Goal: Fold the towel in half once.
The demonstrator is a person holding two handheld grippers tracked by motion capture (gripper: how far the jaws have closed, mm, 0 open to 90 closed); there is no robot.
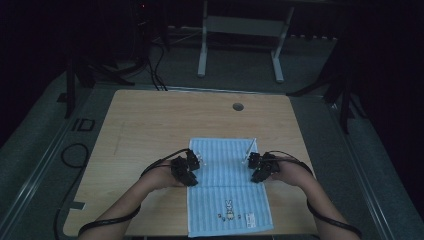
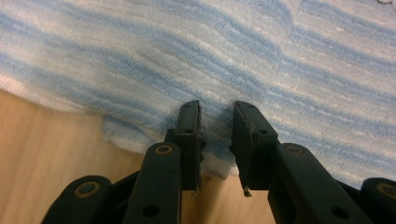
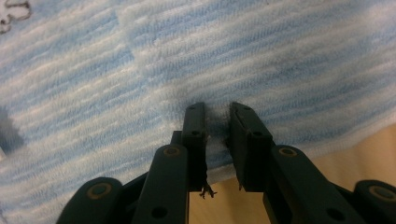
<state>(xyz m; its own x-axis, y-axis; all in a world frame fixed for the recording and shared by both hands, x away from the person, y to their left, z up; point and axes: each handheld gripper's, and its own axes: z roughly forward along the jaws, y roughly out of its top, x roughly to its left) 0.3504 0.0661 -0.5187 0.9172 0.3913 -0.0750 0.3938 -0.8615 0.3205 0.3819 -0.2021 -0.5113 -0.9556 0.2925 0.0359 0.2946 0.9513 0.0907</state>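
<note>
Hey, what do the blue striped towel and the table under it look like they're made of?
The towel looks like soft woven cotton terry: fuzzy, matte, with ribbed blue and white stripes close up in the left gripper view. The table seems to be wood or wood-look laminate: pale tan, faint grain lines, smooth low sheen. Which of the two, I can't tell.

1 blue striped towel point(image 1: 227, 190), 1 wooden table point(image 1: 150, 130), 2 hand-held grippers: left point(image 1: 194, 161), right point(image 1: 251, 161).

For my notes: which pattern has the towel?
Light blue and white stripes on the towel, clearest in the left gripper view.
</note>
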